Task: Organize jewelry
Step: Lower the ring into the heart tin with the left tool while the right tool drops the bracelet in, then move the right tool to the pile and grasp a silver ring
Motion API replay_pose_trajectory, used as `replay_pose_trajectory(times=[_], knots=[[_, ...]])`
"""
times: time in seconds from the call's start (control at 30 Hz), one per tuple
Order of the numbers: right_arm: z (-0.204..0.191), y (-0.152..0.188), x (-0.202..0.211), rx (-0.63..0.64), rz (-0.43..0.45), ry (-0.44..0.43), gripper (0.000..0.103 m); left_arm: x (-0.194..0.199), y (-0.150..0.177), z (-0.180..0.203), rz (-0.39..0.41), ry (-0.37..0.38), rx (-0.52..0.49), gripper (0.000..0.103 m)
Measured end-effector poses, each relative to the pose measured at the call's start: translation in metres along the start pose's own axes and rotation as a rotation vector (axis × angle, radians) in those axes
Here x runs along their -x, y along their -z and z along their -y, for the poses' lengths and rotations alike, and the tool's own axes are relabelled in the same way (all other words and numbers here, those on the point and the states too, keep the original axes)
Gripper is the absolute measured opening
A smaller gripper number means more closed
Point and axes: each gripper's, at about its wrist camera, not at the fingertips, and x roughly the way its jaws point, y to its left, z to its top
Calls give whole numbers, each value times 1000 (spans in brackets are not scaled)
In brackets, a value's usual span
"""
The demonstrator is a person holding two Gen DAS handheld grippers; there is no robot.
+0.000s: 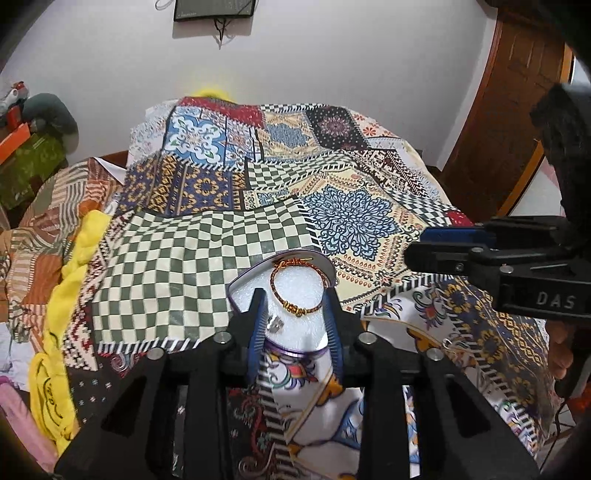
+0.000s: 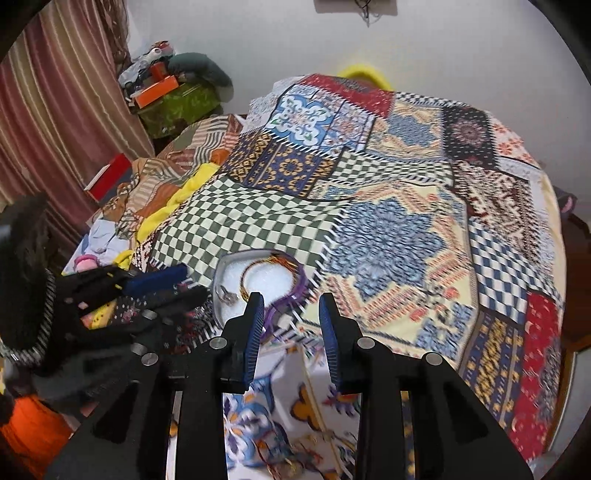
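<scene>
A bed (image 2: 388,221) fills the middle of the room, covered by a patchwork bedspread (image 1: 229,236) of checkered and floral panels. A plain white wall (image 1: 332,55) rises behind the bed. A dark wall-mounted panel (image 1: 214,9) with hanging wires sits high on this wall. Right of the bed stands a brown wooden door (image 1: 517,110). Left of the bed hangs a striped curtain (image 2: 55,110). Near the curtain, a green box (image 2: 177,107) carries an orange box (image 2: 155,92). Yellow fabric (image 1: 70,295) lies along the bed's left edge.
</scene>
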Motion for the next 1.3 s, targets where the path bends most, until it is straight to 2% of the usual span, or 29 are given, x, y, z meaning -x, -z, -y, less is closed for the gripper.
replay_pose_trajectory(times=[0.23,0.53,0.67,0.73,0.87,1.1,1.3], knots=[[5,28,27,21,28,59,28,33,13,14,8,-12,-46,36],[21,65,46,4,25,108,28,32,31,50,-39,23,-96,37],[21,83,46,-8,-1,91,29,30,41,64,-54,46,-102,37],[19,90,42,-8,-14,80,34,30,47,70,-60,44,-108,37],[14,102,31,-19,-38,43,34,26,59,75,-83,38,-115,37],[3,106,12,10,-70,31,34,25,79,74,-107,13,-133,37],[-1,108,10,29,-72,33,34,17,82,66,-127,-3,-133,37]])
